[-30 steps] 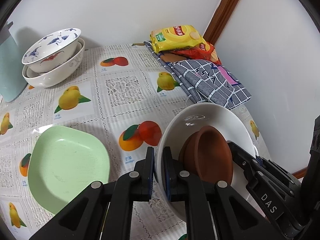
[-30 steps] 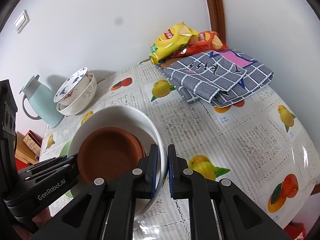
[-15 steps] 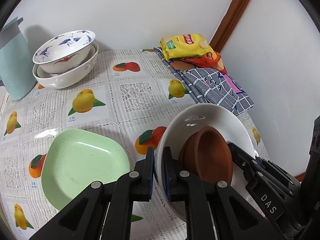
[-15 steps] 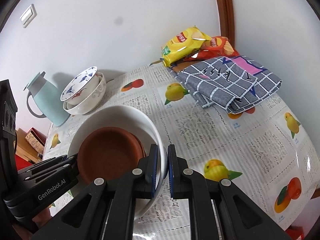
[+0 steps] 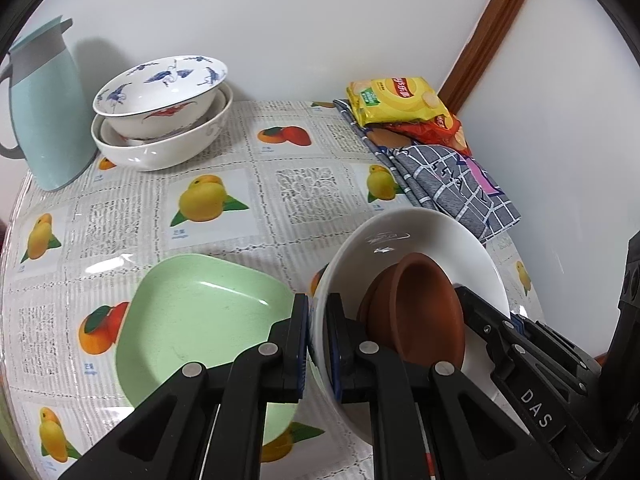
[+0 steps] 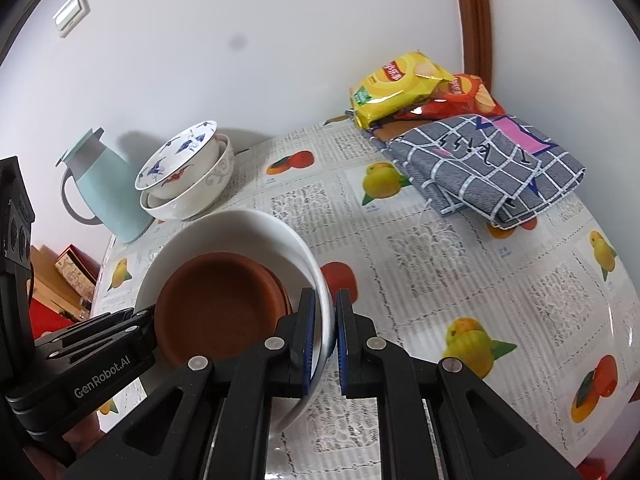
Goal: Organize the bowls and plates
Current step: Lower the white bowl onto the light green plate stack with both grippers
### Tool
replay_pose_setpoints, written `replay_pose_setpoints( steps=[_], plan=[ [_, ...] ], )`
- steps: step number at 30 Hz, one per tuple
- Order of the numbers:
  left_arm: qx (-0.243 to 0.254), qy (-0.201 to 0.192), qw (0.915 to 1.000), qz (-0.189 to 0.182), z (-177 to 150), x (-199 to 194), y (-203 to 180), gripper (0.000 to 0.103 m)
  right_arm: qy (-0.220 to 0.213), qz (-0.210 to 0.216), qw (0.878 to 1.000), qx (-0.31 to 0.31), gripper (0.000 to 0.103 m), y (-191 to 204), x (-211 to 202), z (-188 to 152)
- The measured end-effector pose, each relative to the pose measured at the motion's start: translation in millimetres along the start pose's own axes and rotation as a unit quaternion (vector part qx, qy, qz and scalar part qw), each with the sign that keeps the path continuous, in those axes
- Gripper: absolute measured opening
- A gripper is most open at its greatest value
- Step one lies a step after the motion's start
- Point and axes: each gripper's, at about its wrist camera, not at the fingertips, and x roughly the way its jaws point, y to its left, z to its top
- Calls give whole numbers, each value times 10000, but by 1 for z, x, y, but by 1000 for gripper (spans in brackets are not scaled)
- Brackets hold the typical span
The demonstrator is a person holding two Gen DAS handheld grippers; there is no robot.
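Above the table's near edge, the left gripper (image 5: 318, 344) and right gripper (image 6: 332, 344) each pinch opposite rims of the white bowl (image 5: 432, 240), held clear of the tablecloth (image 5: 304, 192). Brown dishes (image 5: 416, 312) nest inside; their count is unclear. The bowl hides part of the green plate (image 5: 200, 320). Stacked patterned bowls (image 5: 160, 120) sit at the far-left corner.

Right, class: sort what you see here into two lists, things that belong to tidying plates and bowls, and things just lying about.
Belongs to the job:
white bowl, held by the left gripper and right gripper
brown dishes inside it
green plate
stacked patterned bowls

Lying about:
teal jug
snack bags
checked cloth
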Motion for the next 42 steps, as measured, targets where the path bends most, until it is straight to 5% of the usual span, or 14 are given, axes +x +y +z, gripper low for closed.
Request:
replay_pose_setpoints(
  steps=[42],
  plan=[
    [-611, -88, 9970, 468, -5, -13, 92, 9, 316, 465, 9972, -497, 10, 86, 44, -3]
  ],
)
